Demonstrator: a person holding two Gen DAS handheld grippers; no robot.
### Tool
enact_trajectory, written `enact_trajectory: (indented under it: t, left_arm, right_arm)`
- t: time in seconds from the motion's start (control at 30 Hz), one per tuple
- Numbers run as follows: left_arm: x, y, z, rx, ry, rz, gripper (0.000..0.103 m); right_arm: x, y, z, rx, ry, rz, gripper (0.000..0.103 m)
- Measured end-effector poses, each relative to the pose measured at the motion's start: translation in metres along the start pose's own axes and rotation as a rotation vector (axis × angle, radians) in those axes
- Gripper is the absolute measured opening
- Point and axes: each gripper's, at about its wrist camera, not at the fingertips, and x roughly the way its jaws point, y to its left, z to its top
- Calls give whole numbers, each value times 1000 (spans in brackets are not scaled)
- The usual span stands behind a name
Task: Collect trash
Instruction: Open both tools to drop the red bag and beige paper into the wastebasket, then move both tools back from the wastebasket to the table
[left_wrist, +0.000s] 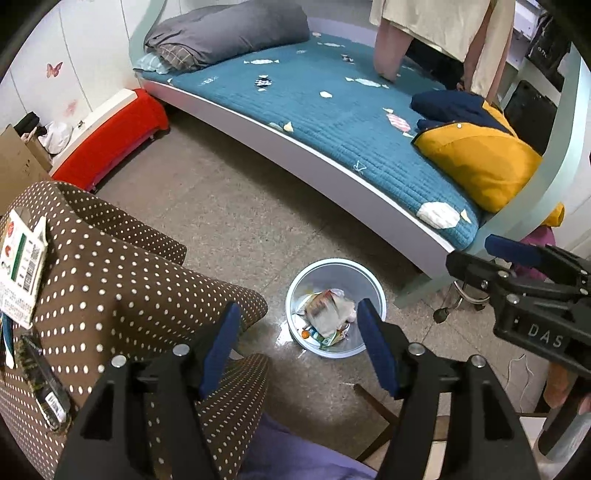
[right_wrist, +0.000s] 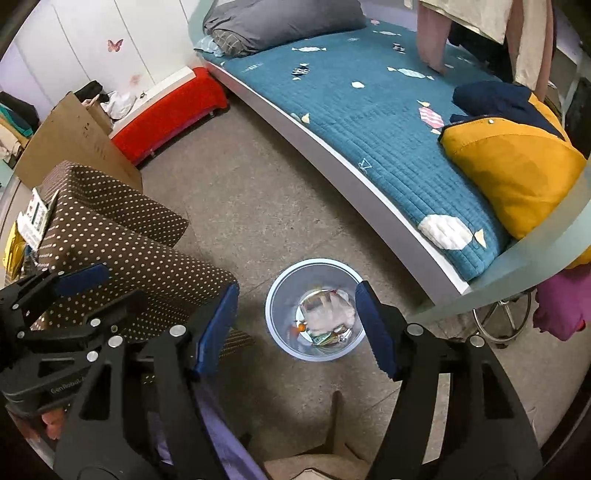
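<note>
Below both grippers we see one trash bin (left_wrist: 295, 295) on the floor, wrappers inside. Our left gripper (left_wrist: 295, 343) and right gripper (right_wrist: 295, 328) gape, holding nothing. Only the left view shows the black packet (left_wrist: 44, 384) on the dotted cloth (left_wrist: 129, 258).

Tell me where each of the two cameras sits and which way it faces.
Left wrist: on the left gripper, high up, looking down at the trash bin beside the bed; its open blue pads show, and the right gripper at the right edge.
Right wrist: on the right gripper, same downward aim; its open pads show, the left gripper at the left.
Shared: bin, bed, polka-dot cloth, yellow jacket.
</note>
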Motion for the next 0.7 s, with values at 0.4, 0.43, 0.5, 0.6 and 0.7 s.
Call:
enact_trajectory:
  t: [0.4,0.43,0.5,0.6,0.7]
  left_arm:
    - [-53,8,-17,9,-109,-9,69]
    - [-56,10,-18,4,-114,-9,69]
    - [-66,16,-23,-11,-130,-7,69]
    - [-81,29,-31,-34,-153,7,69]
    - [-98,44,-40,-64,-178,34,70]
  right_arm:
    - [-43,39,-2,-67,-78,47,66]
    - [-46,43,-2,-76,-86,54,66]
    - [-54,55,-3,-98,-102,70,66]
    - [-63,71,-4,-135,-122,90,66]
    - [-68,89,-4,-164,-135,114,66]
